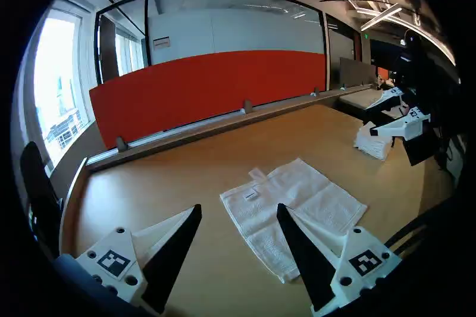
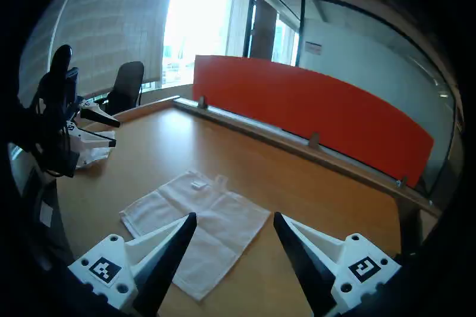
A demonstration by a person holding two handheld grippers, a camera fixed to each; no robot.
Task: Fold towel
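Towel [image 1: 297,198] is spread flat on the table [image 1: 196,162], set cornerwise. Left gripper [image 1: 238,207] and right gripper [image 2: 234,215] are held wide open, nothing gripped. Its near corner is seen just ahead of each; long axis cannot be told; right gripper is judged better centred.

I see the towel [image 1: 291,210] flat on the table [image 1: 238,138] at 5 o'clock in the left gripper view. The divider [image 1: 202,88] stands behind it along the table's far edge, at 11. A folded stack [image 1: 373,141] sits at 3, well apart from the towel.
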